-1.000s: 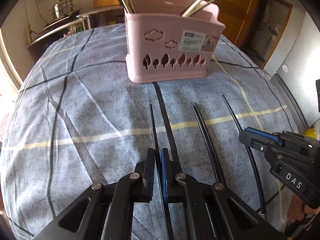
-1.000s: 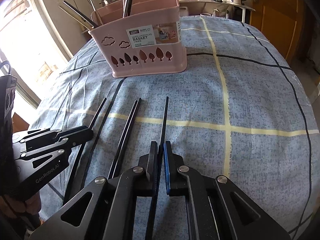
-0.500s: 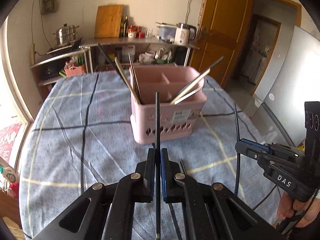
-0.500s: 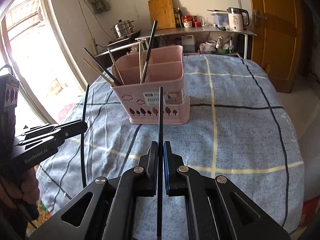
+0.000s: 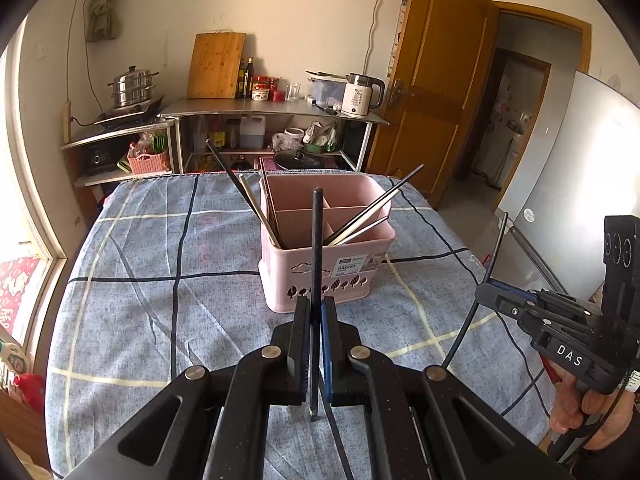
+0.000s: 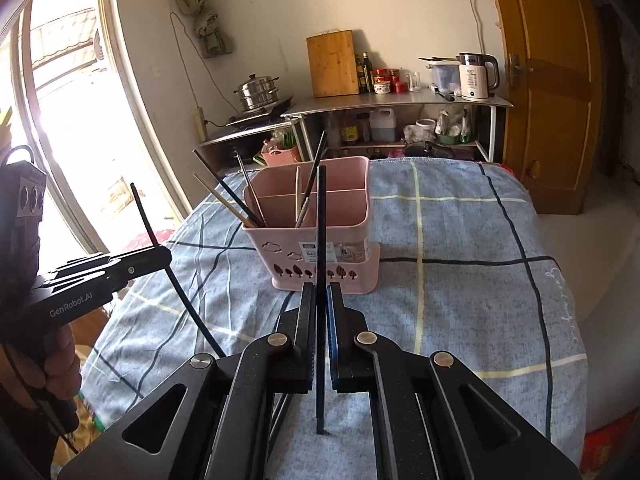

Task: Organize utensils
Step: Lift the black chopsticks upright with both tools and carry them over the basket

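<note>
A pink divided basket stands on the blue checked cloth, with several chopsticks leaning in its compartments. My left gripper is shut on a black chopstick, held upright above the cloth in front of the basket. My right gripper is shut on another black chopstick, also upright. The right gripper shows in the left wrist view, to the right of the basket. The left gripper shows in the right wrist view, to the left. More black chopsticks lie on the cloth beneath.
The table's cloth drops off at the left and right edges. Behind the table stand a metal shelf with a kettle, a cutting board and a steamer pot. A wooden door is at the right.
Both grippers have lifted their chopsticks off the cloth, raised them upright and pulled back higher from the basket.
</note>
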### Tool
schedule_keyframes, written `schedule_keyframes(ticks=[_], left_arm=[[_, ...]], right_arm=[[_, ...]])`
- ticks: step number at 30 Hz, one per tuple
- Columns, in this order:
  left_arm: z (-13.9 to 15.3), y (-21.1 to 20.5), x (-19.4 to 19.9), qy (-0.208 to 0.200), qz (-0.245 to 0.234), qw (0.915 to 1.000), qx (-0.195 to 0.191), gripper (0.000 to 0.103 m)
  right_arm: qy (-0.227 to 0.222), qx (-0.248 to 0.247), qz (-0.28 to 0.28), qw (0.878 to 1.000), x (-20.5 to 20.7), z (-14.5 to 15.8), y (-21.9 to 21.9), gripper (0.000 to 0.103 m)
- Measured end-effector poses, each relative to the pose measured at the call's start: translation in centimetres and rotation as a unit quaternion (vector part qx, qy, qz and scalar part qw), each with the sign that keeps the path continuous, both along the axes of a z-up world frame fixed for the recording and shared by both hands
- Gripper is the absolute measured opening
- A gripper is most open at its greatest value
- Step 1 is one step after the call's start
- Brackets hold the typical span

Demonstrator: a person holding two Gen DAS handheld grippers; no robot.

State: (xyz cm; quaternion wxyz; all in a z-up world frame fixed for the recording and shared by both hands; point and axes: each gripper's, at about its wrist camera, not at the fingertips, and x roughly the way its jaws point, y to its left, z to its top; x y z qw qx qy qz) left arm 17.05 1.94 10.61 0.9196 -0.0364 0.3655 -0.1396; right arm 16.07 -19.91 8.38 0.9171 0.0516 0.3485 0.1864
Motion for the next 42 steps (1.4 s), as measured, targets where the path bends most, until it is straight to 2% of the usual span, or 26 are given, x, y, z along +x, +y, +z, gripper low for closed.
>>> schedule_keyframes(ticks=[24, 34, 42], left_arm=[[0.8, 0.3, -4.3, 0.013, -0.002, 0.9999, -0.008, 0.005], [3.2, 0.2, -4.1, -0.014, -0.008, 0.9996, -0.023, 0.005], [4.9, 0.4, -1.6, -0.027, -0.005, 0.9993, -0.025, 0.005]], right_arm=[[-0.019, -0.016, 0.013, 1.0, -5.9, 1.4, -1.2, 0.005], [-0.055, 0.01, 0.005, 0.998, -5.2, 3.6, -1.4, 0.005], [-0.081, 0.024, 0.01, 0.996, -3.0, 5.2, -0.1, 0.005]])
